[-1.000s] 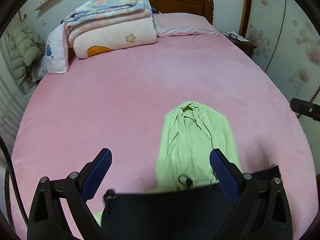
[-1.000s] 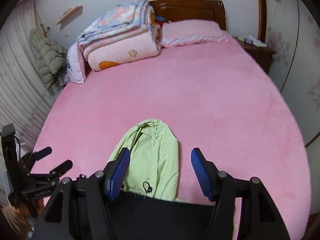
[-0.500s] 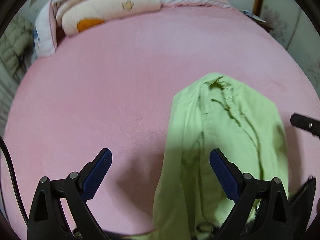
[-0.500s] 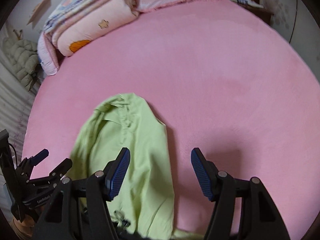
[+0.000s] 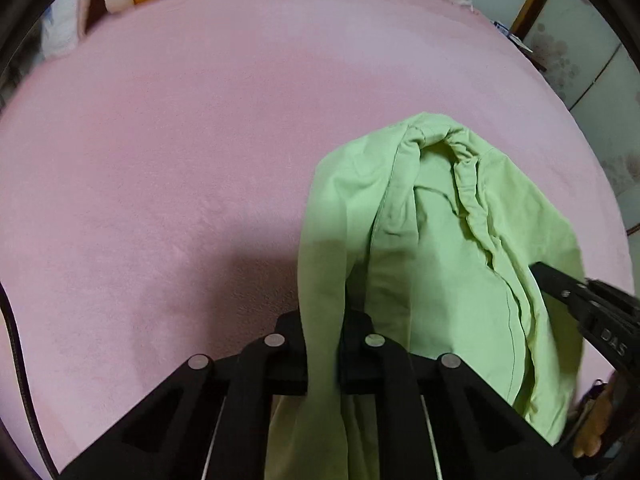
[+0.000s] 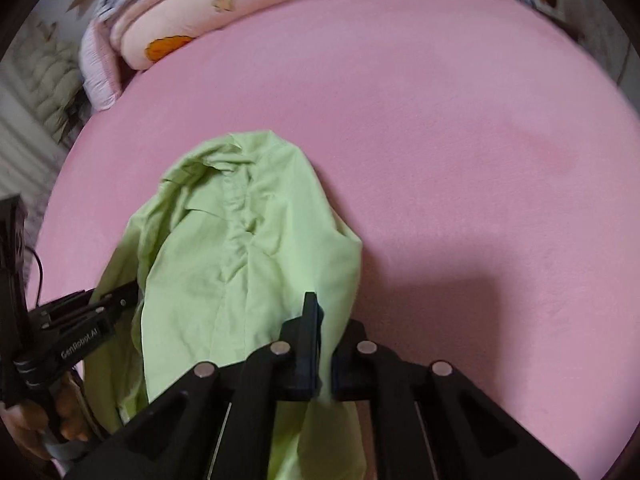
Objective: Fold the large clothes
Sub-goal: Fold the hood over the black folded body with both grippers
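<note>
Light green shirt [image 5: 440,248] lies on the pink bed sheet [image 5: 180,160], near its front edge. Left gripper [image 5: 322,344] and right gripper [image 6: 326,344] each clamp a shirt fold; collar apparently points toward the folded quilts [image 6: 180,20].

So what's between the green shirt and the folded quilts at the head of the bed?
Only bare pink bedsheet, seen in the right wrist view between the green shirt and quilts.

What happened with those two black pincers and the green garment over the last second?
Both came down toward the pink bed and snapped shut: the left gripper and the right gripper each now pinch an edge of the green garment. The garment still lies spread, and the folded quilts are unmoved.
</note>
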The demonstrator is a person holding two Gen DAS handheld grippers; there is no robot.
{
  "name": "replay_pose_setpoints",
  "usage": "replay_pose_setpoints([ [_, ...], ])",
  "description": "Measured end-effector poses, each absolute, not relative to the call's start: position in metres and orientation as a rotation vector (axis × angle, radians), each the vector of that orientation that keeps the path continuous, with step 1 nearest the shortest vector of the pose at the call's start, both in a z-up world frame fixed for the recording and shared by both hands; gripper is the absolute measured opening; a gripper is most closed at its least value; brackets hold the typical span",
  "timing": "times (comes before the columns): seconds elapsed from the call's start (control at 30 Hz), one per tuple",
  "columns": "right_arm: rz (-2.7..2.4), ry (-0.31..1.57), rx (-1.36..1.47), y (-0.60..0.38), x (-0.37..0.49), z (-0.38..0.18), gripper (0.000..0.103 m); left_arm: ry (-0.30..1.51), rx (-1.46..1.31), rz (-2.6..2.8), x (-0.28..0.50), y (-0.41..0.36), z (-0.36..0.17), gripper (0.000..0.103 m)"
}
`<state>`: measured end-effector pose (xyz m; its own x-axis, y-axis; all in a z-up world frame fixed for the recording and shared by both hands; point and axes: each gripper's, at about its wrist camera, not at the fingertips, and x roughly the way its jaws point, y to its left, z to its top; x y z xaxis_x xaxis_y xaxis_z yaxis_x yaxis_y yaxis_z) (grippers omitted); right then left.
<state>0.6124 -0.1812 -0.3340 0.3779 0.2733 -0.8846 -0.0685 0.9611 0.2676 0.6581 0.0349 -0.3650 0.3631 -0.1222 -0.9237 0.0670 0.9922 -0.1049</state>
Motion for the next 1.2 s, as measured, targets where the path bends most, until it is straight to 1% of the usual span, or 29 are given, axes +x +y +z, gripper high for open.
replay_pose_setpoints([
  [0.07,0.236,1.104,0.171,-0.179,0.602,-0.315,0.003,1.143,-0.040,-0.124,0.650,0.033,-0.351,0.004],
  [0.2,0.283,0.950,0.191,-0.186,0.567,-0.263,0.003,1.007,-0.105,-0.148,0.618,0.048,-0.300,0.004],
  [0.3,0.341,0.817,0.182,-0.194,0.519,-0.217,0.003,0.869,-0.115,-0.205,0.563,0.064,-0.250,0.004],
  [0.37,0.373,0.735,0.141,-0.195,0.481,-0.193,0.003,0.826,-0.103,-0.247,0.525,0.071,-0.233,0.004],
  [0.47,0.409,0.669,0.079,-0.191,0.424,-0.179,0.003,0.807,-0.077,-0.295,0.467,0.078,-0.228,0.004],
  [0.53,0.419,0.650,0.043,-0.187,0.388,-0.185,0.003,0.829,-0.062,-0.319,0.435,0.082,-0.236,0.005],
  [0.63,0.430,0.687,0.007,-0.177,0.348,-0.208,0.004,0.887,-0.060,-0.332,0.390,0.100,-0.257,0.007],
  [0.67,0.421,0.715,-0.010,-0.175,0.331,-0.224,0.007,0.915,-0.046,-0.336,0.377,0.101,-0.267,0.007],
  [0.73,0.399,0.763,-0.037,-0.176,0.311,-0.246,0.009,0.967,-0.013,-0.337,0.355,0.098,-0.284,0.009],
  [0.8,0.383,0.835,-0.072,-0.174,0.294,-0.270,0.013,1.009,0.029,-0.340,0.344,0.095,-0.301,0.011],
  [0.87,0.375,0.904,-0.100,-0.169,0.281,-0.288,0.013,1.052,0.081,-0.345,0.335,0.094,-0.315,0.014],
  [0.9,0.368,0.919,-0.114,-0.168,0.276,-0.291,0.014,1.066,0.102,-0.344,0.331,0.094,-0.319,0.021],
  [0.93,0.360,0.926,-0.129,-0.166,0.274,-0.291,0.015,1.084,0.122,-0.338,0.328,0.094,-0.321,0.047],
  [1.0,0.338,0.929,-0.151,-0.164,0.270,-0.288,0.026,1.105,0.143,-0.316,0.323,0.096,-0.323,0.072],
  [1.03,0.323,0.927,-0.164,-0.163,0.264,-0.286,0.028,1.095,0.150,-0.307,0.320,0.100,-0.322,0.073],
  [1.1,0.301,0.925,-0.198,-0.164,0.254,-0.283,0.041,1.113,0.151,-0.307,0.315,0.105,-0.320,0.073],
  [1.2,0.307,0.951,-0.206,-0.174,0.235,-0.280,0.042,1.137,0.125,-0.318,0.309,0.117,-0.310,0.073],
])
